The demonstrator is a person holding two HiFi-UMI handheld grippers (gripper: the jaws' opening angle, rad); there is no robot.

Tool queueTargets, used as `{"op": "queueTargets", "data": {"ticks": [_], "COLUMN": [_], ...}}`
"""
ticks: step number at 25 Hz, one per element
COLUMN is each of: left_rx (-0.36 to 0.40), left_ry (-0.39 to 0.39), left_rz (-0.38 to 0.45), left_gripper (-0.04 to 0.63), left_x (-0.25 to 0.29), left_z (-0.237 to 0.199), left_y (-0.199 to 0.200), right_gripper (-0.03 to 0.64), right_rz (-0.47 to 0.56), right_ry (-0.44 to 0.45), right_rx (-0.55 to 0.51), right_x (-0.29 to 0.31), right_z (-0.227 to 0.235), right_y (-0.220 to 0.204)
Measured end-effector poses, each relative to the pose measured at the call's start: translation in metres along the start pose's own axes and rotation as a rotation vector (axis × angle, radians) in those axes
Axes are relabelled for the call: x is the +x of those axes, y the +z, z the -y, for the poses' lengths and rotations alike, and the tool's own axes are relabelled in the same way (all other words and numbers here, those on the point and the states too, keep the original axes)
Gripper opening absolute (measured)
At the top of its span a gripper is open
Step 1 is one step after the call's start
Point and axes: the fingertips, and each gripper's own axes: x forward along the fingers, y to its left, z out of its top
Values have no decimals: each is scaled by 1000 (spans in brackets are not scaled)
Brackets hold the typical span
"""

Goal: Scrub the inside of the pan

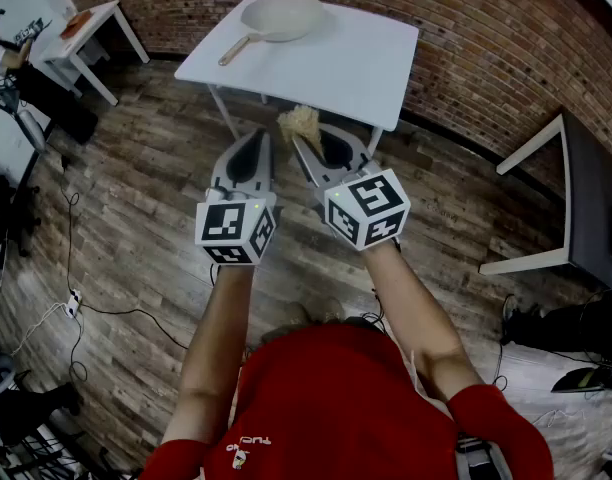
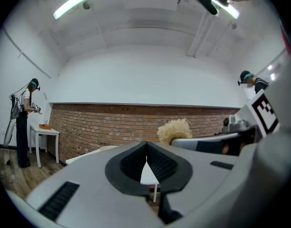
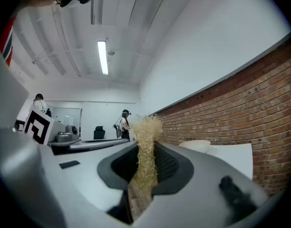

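Clenching the straw scrubber (image 3: 146,144) in my right claw (image 1: 304,146), left claw (image 1: 252,158) closed and empty, I stand well short of the pan (image 1: 283,16) on the desk (image 1: 366,63). Only a narrow strand seems pinched, so hard scrubbing could pull it loose, and the unheld pan may slide.

Fibrous straw scrubber (image 3: 146,144), matt pan (image 1: 283,16), smooth white table (image 1: 358,60), worn wood floor (image 1: 136,198).
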Motion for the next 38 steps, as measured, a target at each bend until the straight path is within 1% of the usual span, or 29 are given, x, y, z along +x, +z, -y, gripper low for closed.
{"op": "queueTargets", "data": {"ticks": [8,14,21,29,34,38], "left_rx": [5,-1,9,34,44,51], "left_ry": [3,18,40,81,100,112], "left_rz": [-2,-2,-2,18,18,20], "left_gripper": [15,14,14,14,14,14], "left_x": [6,13,30,45,53,59], "left_z": [3,3,11,20,17,4], "left_y": [0,0,3,8,10,10], "right_gripper": [86,86,86,86,86,86], "right_rz": [4,11,12,23,11,9], "right_ry": [3,22,31,57,66,68], "right_rx": [-1,21,35,36,30,22], "right_x": [0,-1,-4,-9,-4,8], "right_z": [8,13,36,63,72,79], "right_y": [2,2,7,12,12,11]}}
